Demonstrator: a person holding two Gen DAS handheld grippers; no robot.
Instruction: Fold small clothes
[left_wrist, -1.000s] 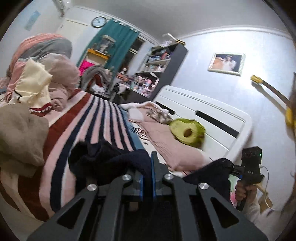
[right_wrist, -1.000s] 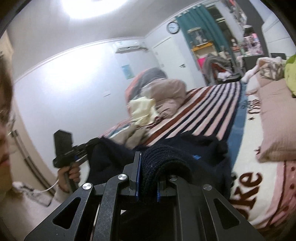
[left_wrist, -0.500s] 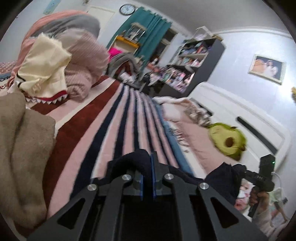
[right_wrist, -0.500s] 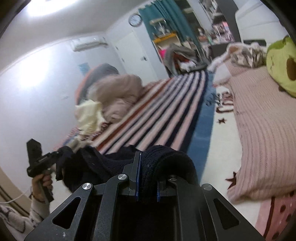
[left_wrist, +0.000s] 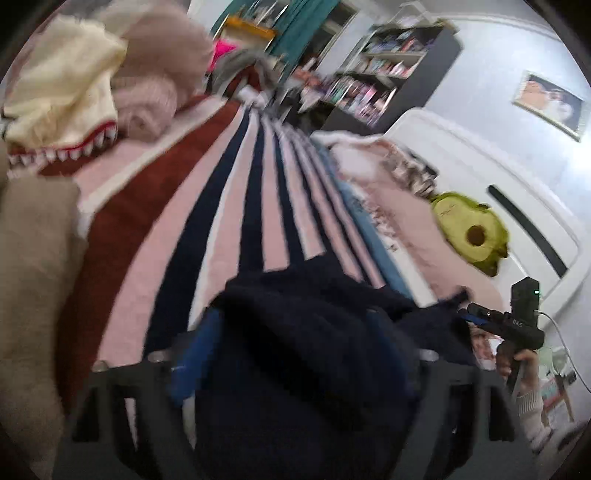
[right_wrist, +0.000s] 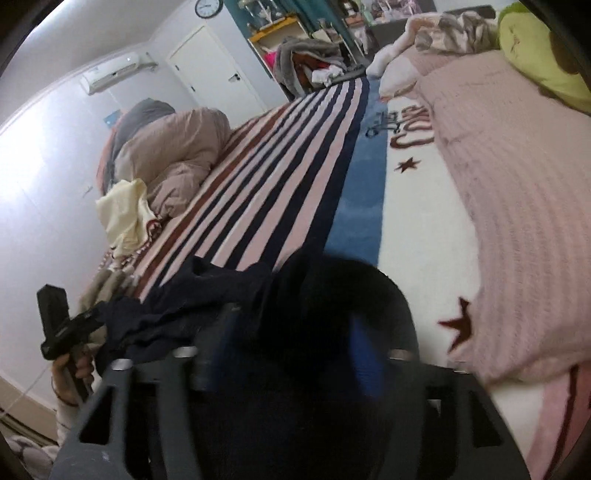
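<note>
A dark navy knit garment (left_wrist: 317, 332) lies bunched on the striped blanket (left_wrist: 258, 206) at the near edge of the bed. In the left wrist view my left gripper (left_wrist: 291, 336) has its jaws opening, blue pads (left_wrist: 192, 354) spread apart and the navy cloth loose between them. The right wrist view shows my right gripper (right_wrist: 295, 343) with jaws also opening, and the garment (right_wrist: 221, 295) humps up between its pads (right_wrist: 365, 354). Each gripper appears in the other's view, held by a hand: the right gripper (left_wrist: 471, 315) and the left gripper (right_wrist: 94, 319), both at the garment's ends.
A beige garment (left_wrist: 33, 277), a cream shark-tooth one (left_wrist: 66, 92) and a pink quilt (left_wrist: 155, 74) are heaped on the left of the bed. A pink pillow (right_wrist: 517, 184) and an avocado plush (left_wrist: 469, 232) lie by the white headboard (left_wrist: 517, 177). A bookshelf (left_wrist: 388, 66) stands beyond.
Both grippers came down toward the bed with the navy garment pinched in them, then their jaws spread apart. The garment now rests on the striped blanket.
</note>
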